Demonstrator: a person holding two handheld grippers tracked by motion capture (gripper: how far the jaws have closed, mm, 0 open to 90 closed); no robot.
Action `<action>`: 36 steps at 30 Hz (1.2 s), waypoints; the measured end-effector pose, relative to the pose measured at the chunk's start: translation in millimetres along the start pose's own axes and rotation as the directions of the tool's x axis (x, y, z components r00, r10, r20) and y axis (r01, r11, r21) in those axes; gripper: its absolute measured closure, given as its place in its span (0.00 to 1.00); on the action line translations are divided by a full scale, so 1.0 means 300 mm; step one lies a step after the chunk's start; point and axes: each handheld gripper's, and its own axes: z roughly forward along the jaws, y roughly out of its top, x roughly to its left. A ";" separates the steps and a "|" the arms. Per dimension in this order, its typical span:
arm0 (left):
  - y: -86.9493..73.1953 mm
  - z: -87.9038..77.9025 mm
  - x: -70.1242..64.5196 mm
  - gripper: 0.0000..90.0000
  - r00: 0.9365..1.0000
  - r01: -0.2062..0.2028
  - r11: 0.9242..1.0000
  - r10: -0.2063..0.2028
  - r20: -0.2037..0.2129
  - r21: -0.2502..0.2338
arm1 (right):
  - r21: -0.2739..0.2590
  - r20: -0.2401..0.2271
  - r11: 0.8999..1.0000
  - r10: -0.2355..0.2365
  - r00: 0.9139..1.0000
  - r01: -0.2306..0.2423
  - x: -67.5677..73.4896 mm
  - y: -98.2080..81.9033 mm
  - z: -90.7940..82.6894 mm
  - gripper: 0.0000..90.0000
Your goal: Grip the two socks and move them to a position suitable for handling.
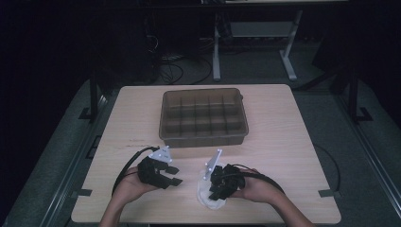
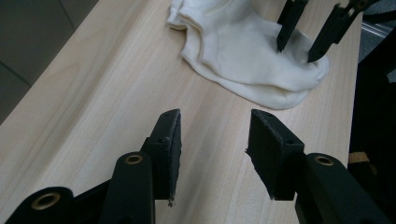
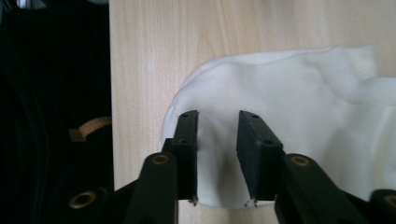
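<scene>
At the table's (image 1: pixel 293 142) near edge, the right gripper (image 1: pixel 218 189) stands on a white sock (image 1: pixel 208 197), its jaws part open and astride the cloth without pinching it. The right gripper view shows the sock's (image 3: pixel 299 121) end almost at the table edge. Just left, the left gripper (image 1: pixel 172 176) hovers wide open and empty over bare wood. Farther off sits a brown divided bin (image 1: pixel 204 135), bare tabletop all round it.

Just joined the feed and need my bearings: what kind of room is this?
Probably a lab or workshop: a light wooden table holding a brown compartment bin, cables on the floor, and another desk's metal legs behind.
</scene>
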 end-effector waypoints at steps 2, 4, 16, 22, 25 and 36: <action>0.001 -0.003 -0.001 0.60 1.000 0.000 1.000 0.000 0.000 0.000 | 0.027 0.018 0.999 -0.025 1.000 0.025 0.007 0.002 0.017 0.85; 0.001 -0.005 -0.001 0.60 1.000 0.002 1.000 -0.002 -0.001 -0.003 | 0.019 0.039 0.999 -0.040 0.998 0.039 0.012 -0.005 0.030 0.92; 0.002 0.005 -0.002 0.60 1.000 0.004 1.000 -0.004 0.001 -0.001 | -0.032 0.032 0.999 -0.005 0.999 0.006 0.002 -0.024 0.012 1.00; 0.002 -0.006 0.002 0.60 1.000 0.008 1.000 -0.008 0.001 -0.008 | -0.072 0.011 0.997 0.033 0.999 -0.032 0.003 -0.039 -0.031 1.00; 0.001 -0.007 0.002 0.60 1.000 0.005 1.000 -0.005 -0.001 -0.007 | -0.078 0.017 0.997 0.030 0.999 -0.029 0.006 -0.034 -0.051 1.00; 0.000 -0.010 0.002 0.60 1.000 0.005 1.000 -0.005 -0.003 -0.012 | -0.028 0.020 0.999 -0.031 0.999 0.031 0.024 0.018 0.008 0.74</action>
